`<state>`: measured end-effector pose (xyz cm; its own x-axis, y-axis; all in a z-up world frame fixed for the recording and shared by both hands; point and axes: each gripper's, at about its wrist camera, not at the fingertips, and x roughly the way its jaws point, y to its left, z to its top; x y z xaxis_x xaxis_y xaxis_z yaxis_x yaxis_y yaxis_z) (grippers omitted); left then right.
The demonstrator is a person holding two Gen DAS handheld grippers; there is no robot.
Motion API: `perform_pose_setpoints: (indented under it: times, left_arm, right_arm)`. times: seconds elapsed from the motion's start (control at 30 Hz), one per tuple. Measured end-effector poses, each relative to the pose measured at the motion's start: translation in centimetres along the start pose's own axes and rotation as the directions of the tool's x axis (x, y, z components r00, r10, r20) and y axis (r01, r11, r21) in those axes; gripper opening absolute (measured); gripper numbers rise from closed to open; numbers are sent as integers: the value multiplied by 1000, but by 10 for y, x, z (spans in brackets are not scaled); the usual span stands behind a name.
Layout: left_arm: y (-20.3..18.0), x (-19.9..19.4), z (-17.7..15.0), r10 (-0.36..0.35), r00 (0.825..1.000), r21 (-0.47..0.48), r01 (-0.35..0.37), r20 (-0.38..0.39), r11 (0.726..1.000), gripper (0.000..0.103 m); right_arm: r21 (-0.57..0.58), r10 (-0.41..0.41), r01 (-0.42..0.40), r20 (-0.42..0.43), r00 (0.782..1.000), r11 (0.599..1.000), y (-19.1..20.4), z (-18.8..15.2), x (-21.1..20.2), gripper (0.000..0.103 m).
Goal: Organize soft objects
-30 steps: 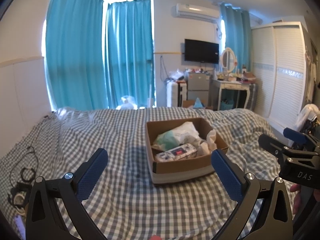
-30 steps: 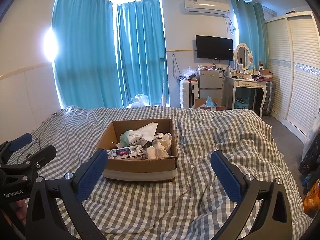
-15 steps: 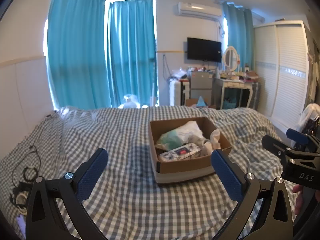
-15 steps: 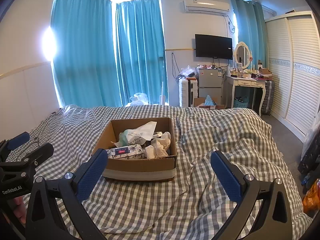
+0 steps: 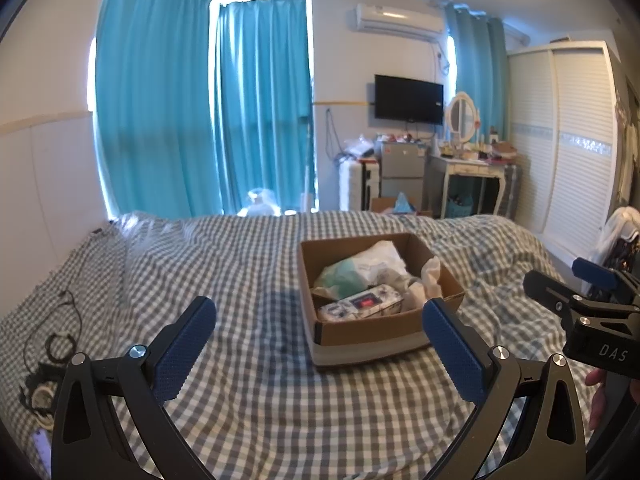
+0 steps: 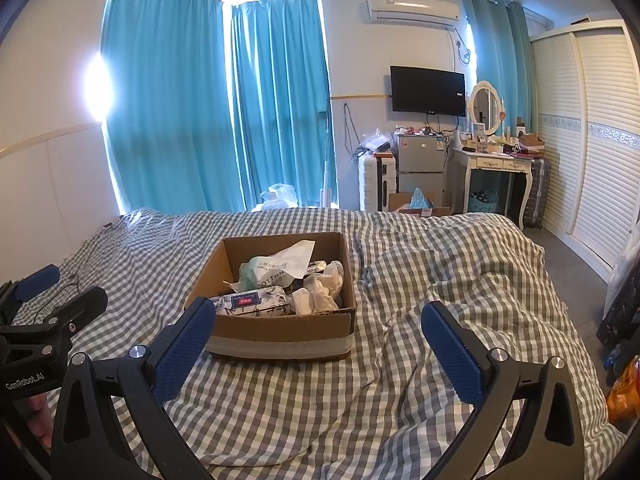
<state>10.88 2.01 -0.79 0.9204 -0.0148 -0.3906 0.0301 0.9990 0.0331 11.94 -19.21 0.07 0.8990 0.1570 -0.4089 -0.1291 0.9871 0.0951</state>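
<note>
Soft objects: a white-and-green plastic pack [image 6: 276, 270], a patterned tissue pack [image 6: 254, 305] with a red label, and crumpled white cloth [image 6: 322, 290] lie together inside an open cardboard box [image 6: 280, 338]. The box rests on a bed covered by a grey-and-white checked sheet [image 6: 400, 380], roughly mid-mattress. Left gripper [image 5: 320, 330]: fingers spread wide and empty, held above the sheet on the near side of the box, its right blue pad [image 5: 450, 350] overlapping the box's near corner in view. Right gripper [image 6: 318, 330]: fingers likewise released, grasping nothing, framing the box's front wall from the near side. Background: teal curtains [image 6: 216, 96], wall-mounted television [image 6: 427, 90], white dressing table [image 6: 498, 168], louvred wardrobe [image 6: 592, 140].
</note>
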Motion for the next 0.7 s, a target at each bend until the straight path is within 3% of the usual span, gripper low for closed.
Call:
perform_pose_setpoints:
  times: [0.7]
  left_arm:
    - [0,-3,-3,14,1000,-5,-14,1,1000,103]
  right_arm:
    - [3,-1,1,-7,1000,1000,3,-3,3,103]
